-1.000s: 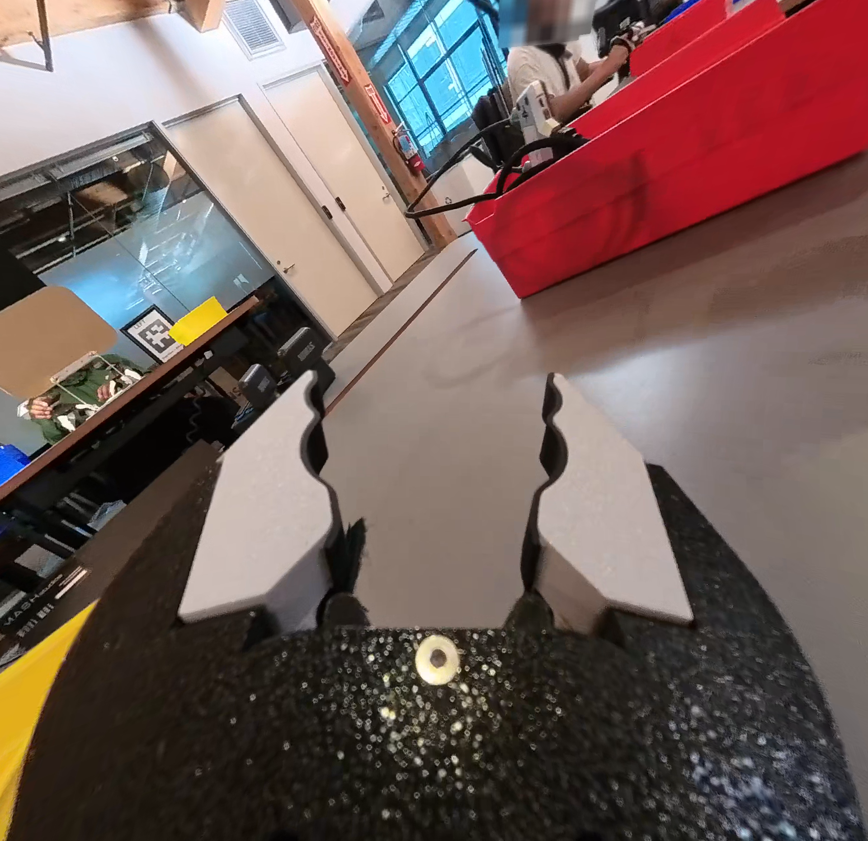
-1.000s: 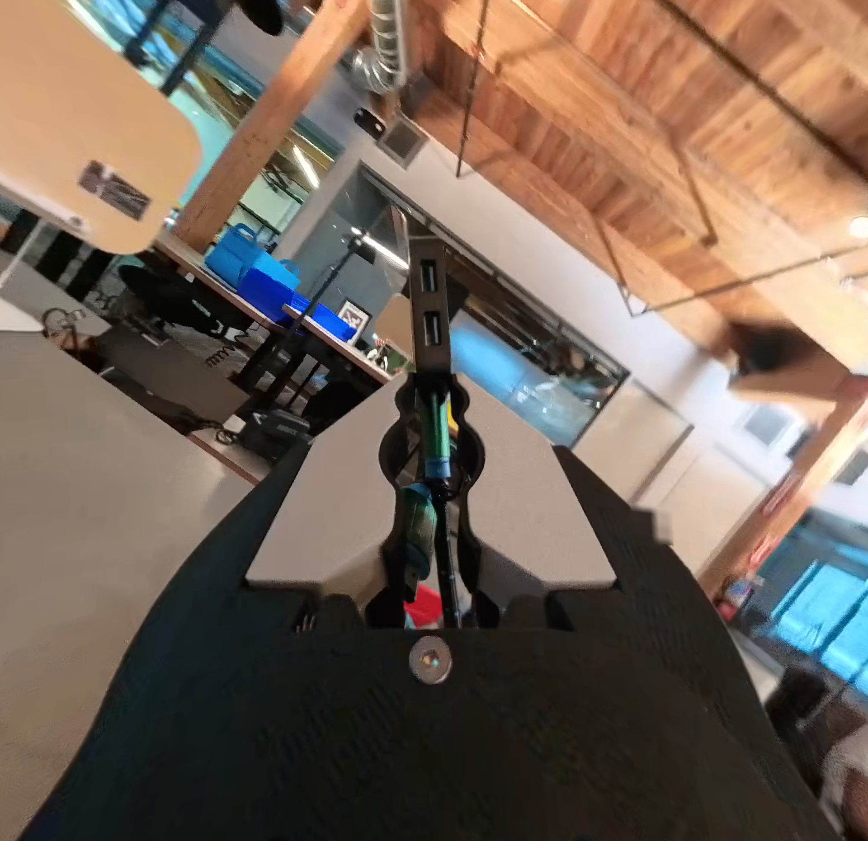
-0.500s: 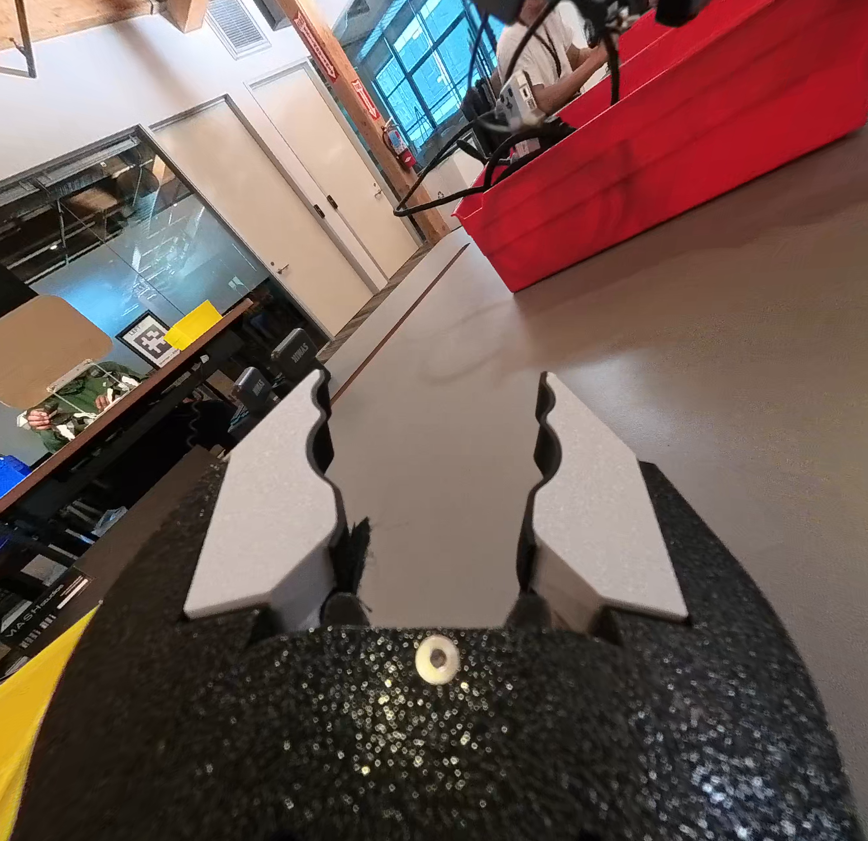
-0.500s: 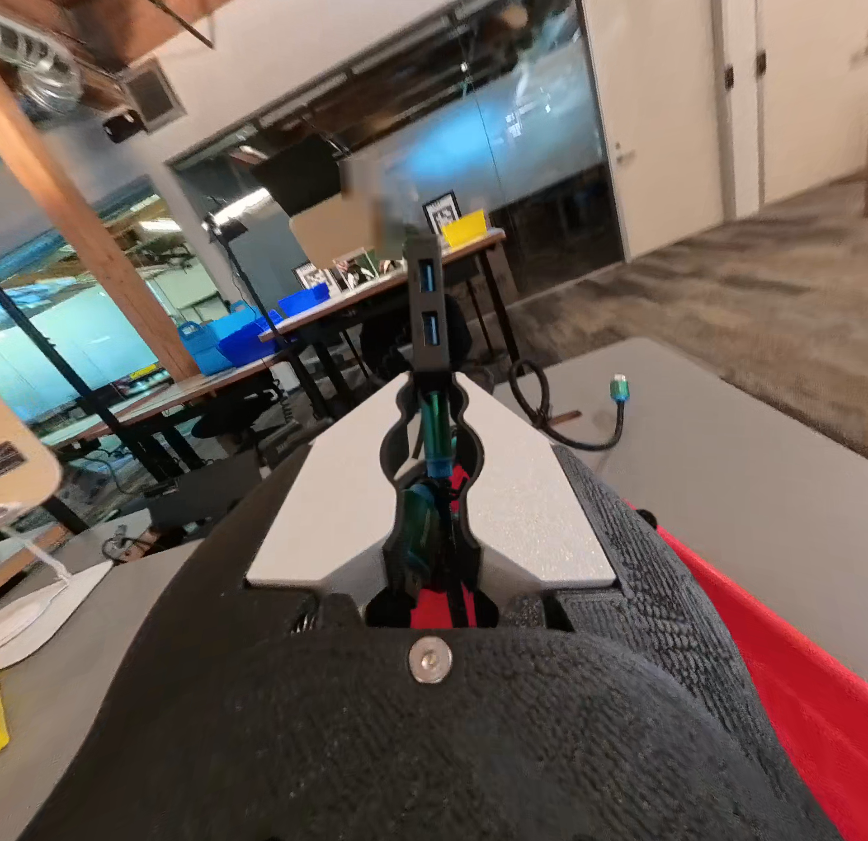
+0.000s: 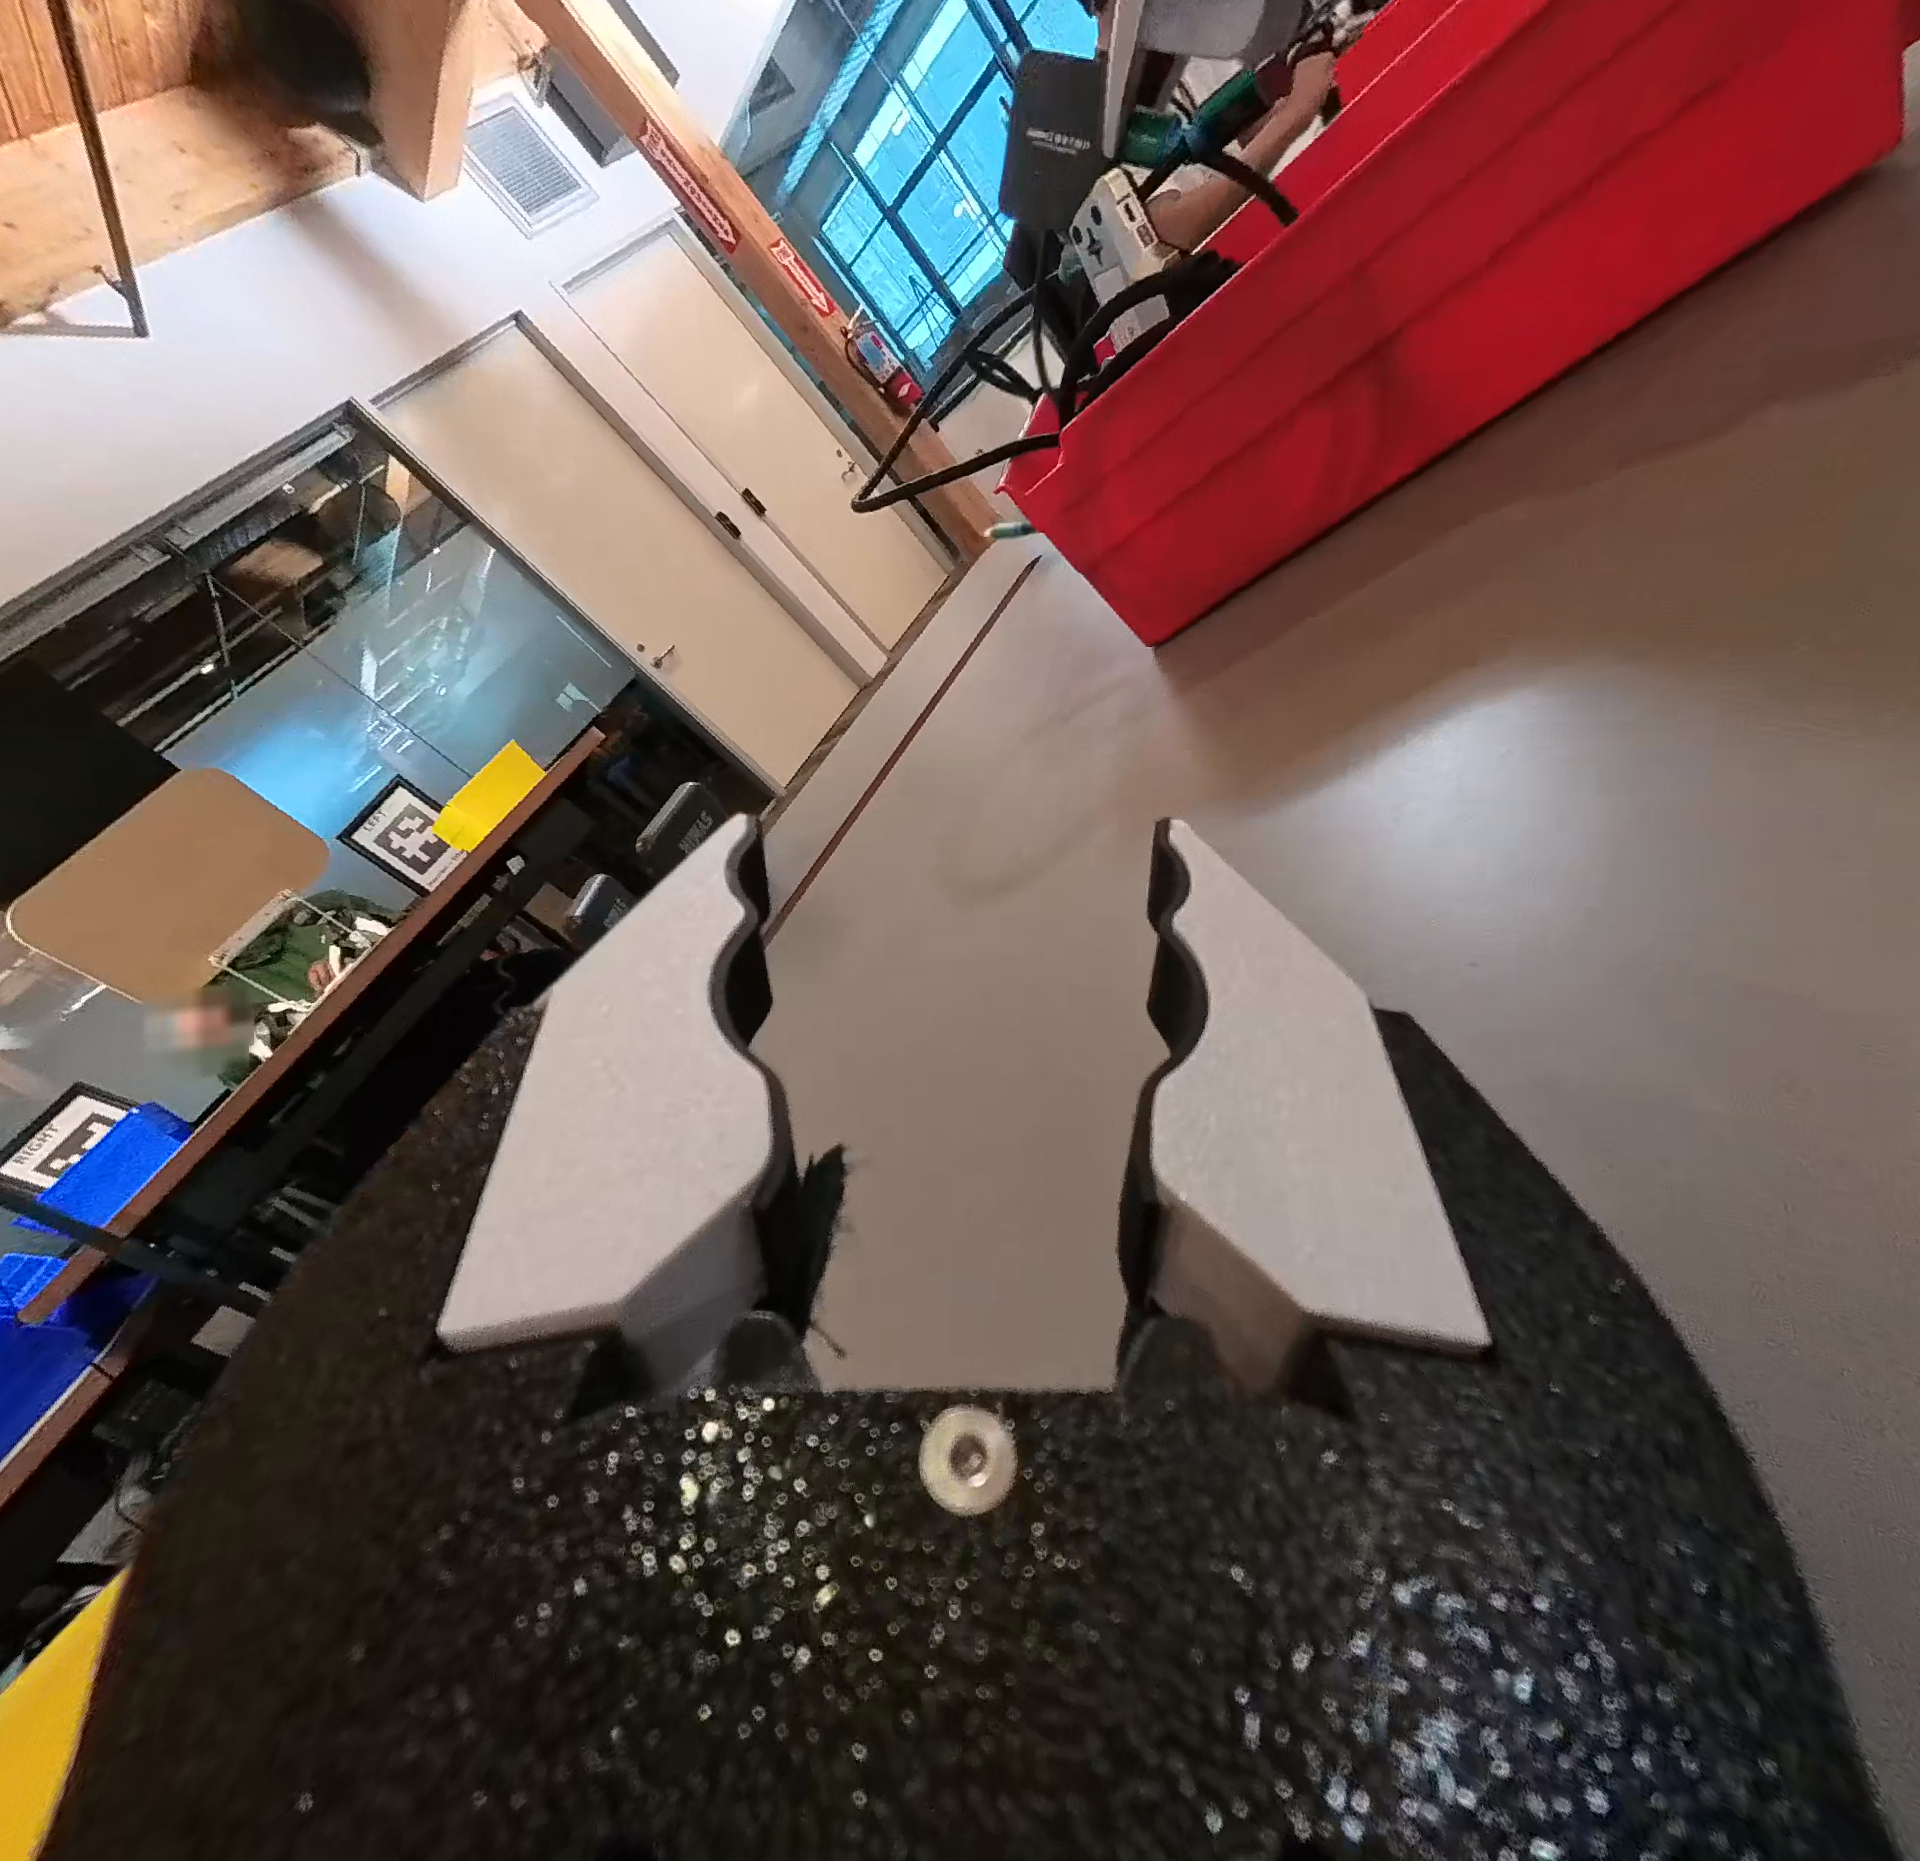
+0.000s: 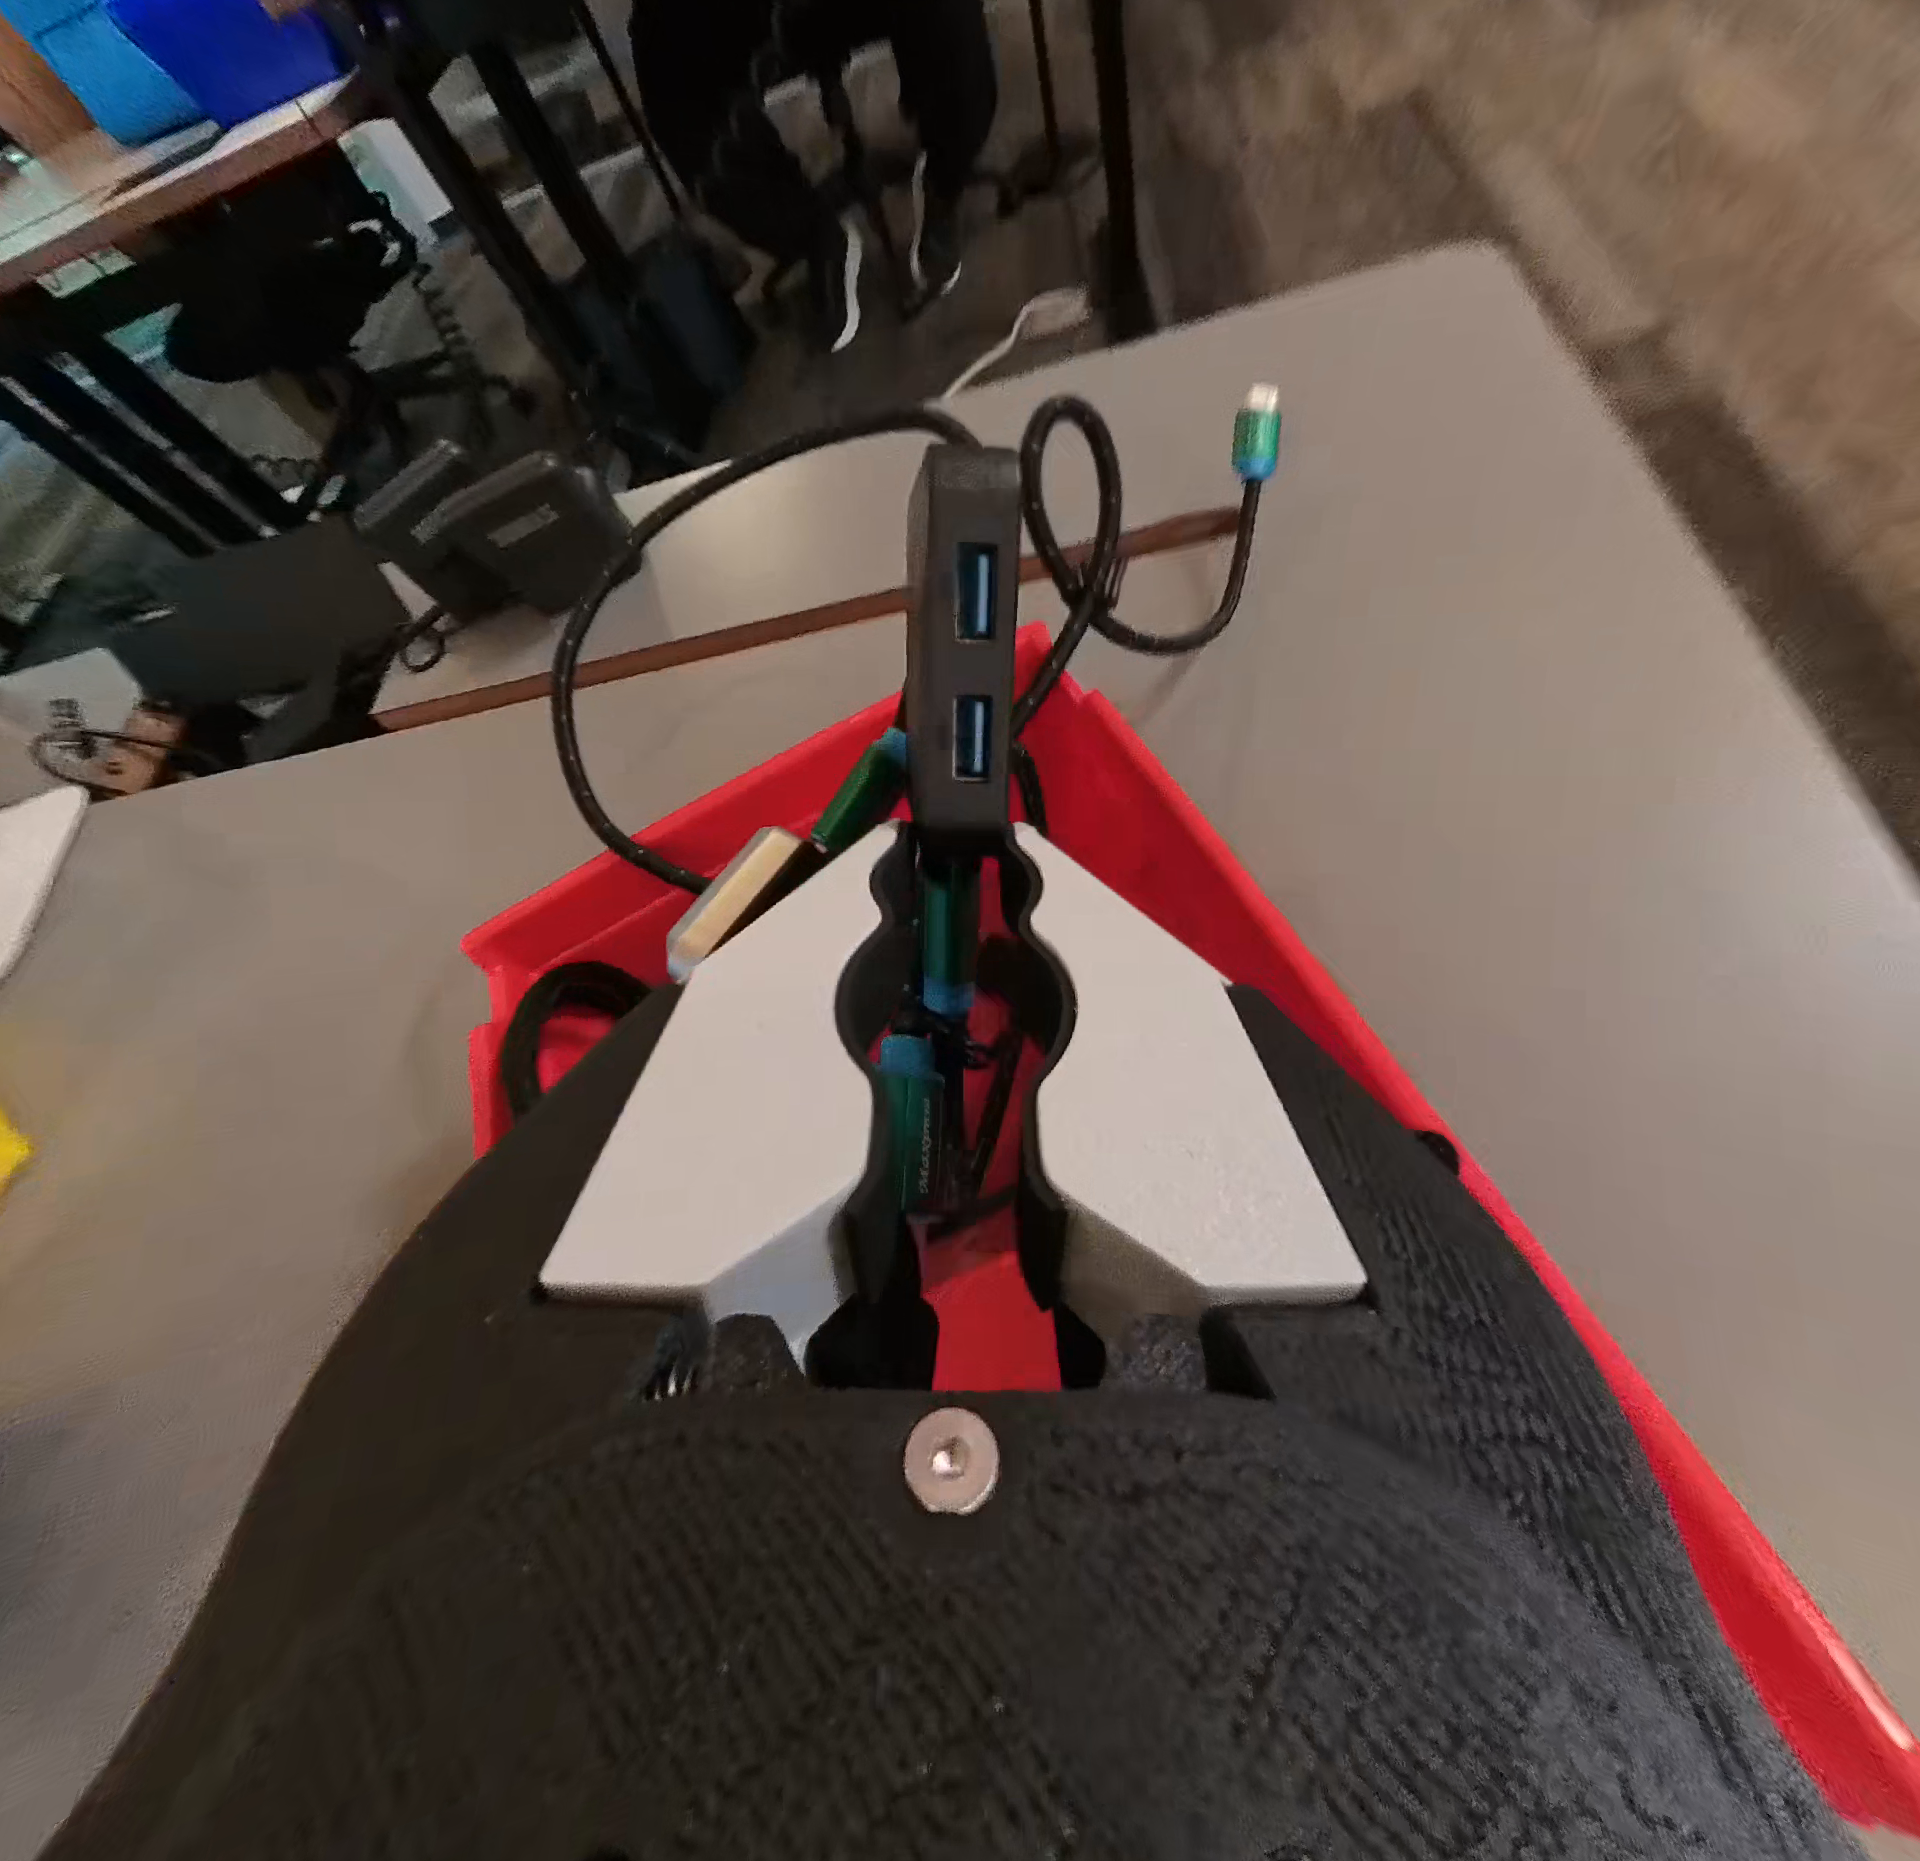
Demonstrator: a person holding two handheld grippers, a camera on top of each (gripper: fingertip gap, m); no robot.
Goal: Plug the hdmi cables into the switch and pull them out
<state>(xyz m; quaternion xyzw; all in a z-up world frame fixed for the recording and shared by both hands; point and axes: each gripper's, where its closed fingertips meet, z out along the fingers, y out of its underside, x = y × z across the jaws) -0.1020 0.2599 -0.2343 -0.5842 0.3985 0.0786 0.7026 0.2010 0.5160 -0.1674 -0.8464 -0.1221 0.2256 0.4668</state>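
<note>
Left wrist cam: sits low, just over the grey worktop [image 5: 1507,876], rolled sideways, looking along the surface past its own left hand-held gripper [image 5: 961,990] toward the red bin [image 5: 1455,357] and the far office wall. Right wrist cam: high up, pitched steeply down over its right hand-held gripper [image 6: 961,845], close to the same red bin [image 6: 1164,824] below. Overlap: bin, worktop, black cable [image 5: 935,471] [image 6: 582,658]; the right hand-held gripper [image 5: 1132,45] shows at the left view's top edge.

Open office/lab w/ exposed wood beams [image 5: 623,76]. Glass-walled room [image 5: 343,627], grey worktables [image 5: 1558,824], carpet floor [image 6: 1558,149]. Fiducial marker cards [image 5: 410,837] on desks.
</note>
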